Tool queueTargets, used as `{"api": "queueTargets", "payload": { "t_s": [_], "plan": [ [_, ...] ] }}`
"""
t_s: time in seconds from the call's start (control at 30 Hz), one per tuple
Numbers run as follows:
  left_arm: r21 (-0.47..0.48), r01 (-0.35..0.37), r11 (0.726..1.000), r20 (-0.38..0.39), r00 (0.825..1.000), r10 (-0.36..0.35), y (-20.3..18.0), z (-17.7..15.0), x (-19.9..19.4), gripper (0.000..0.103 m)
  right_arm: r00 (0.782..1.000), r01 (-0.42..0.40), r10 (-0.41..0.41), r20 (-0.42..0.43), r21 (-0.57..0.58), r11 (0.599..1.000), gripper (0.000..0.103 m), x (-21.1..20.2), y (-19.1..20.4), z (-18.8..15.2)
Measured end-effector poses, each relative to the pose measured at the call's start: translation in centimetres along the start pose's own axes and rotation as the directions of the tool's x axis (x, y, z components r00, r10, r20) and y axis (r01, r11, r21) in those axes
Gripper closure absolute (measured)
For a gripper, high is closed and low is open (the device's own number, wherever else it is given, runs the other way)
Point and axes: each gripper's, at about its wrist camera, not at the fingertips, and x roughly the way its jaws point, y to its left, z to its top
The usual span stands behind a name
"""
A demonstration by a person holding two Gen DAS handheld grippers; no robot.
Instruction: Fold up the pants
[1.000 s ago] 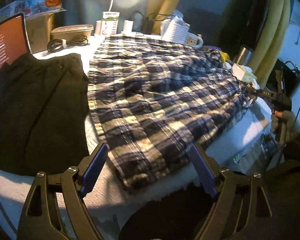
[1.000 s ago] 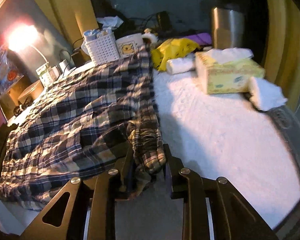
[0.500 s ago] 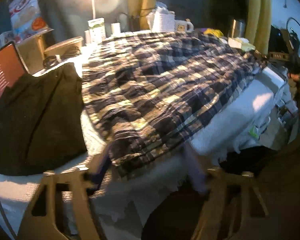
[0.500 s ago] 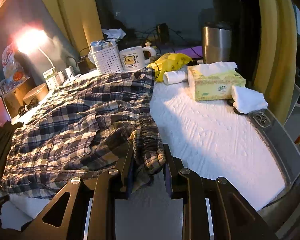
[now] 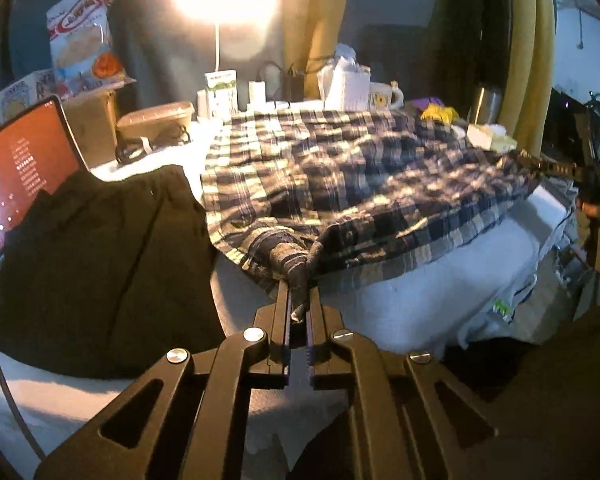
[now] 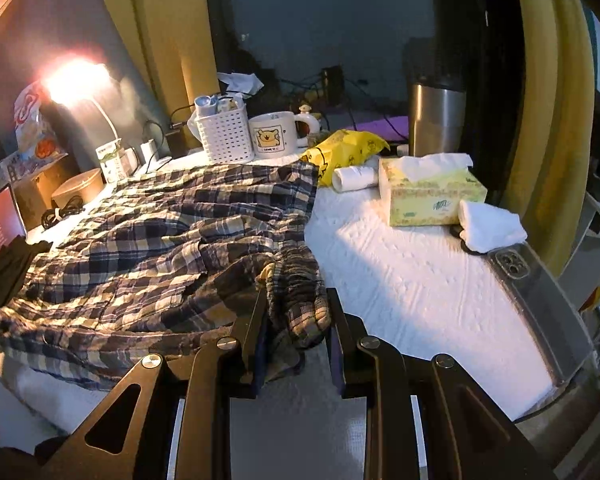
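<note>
Plaid pants lie spread on the white-covered table, long axis running along the near edge, between the two claws. Cloth is rumpled, not flat.

Left claw: clenched on a bunched corner of the pants at the near edge, fabric pinched between the pads and pulled to a point.

Right claw: jaws close together, grasping a thick gathered wad of the pants at the opposite end, also at the near edge. Wad hangs over the edge a little.

Black garment sits beside the pants, touching them along one side. Tablet leans behind it. Tissue box, mug and white basket along the far edge; lamp at the far corner.
</note>
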Motion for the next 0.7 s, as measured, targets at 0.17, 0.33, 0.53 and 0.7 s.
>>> {"api": "queueTargets", "payload": {
  "t_s": [0.17, 0.33, 0.53, 0.7],
  "plan": [
    [-0.040, 0.002, 0.999, 0.024, 1.000, -0.001, 0.7, 1.0, -0.2, 0.099, 1.000, 0.007, -0.007, 0.011, -0.011, 1.000, 0.078, -0.6, 0.4, 0.1],
    [-0.051, -0.005, 0.999, 0.026, 1.000, 0.006, 0.8, 2.1, -0.3, 0.099, 1.000, 0.012, -0.011, 0.011, -0.010, 1.000, 0.078, -0.6, 0.4, 0.3],
    [-0.078, -0.023, 0.997, 0.064, 0.998, 0.028, 1.0, 4.1, -1.3, 0.099, 1.000, 0.011, -0.011, 0.012, -0.010, 1.000, 0.078, -0.5, 0.5, 1.2],
    [-0.073, -0.053, 0.996, 0.101, 0.993, 0.060, 1.3, 5.9, -1.8, 0.099, 0.999, -0.004, 0.004, 0.041, -0.017, 1.000, 0.078, -0.9, 0.7, 2.3]
  ]
}}
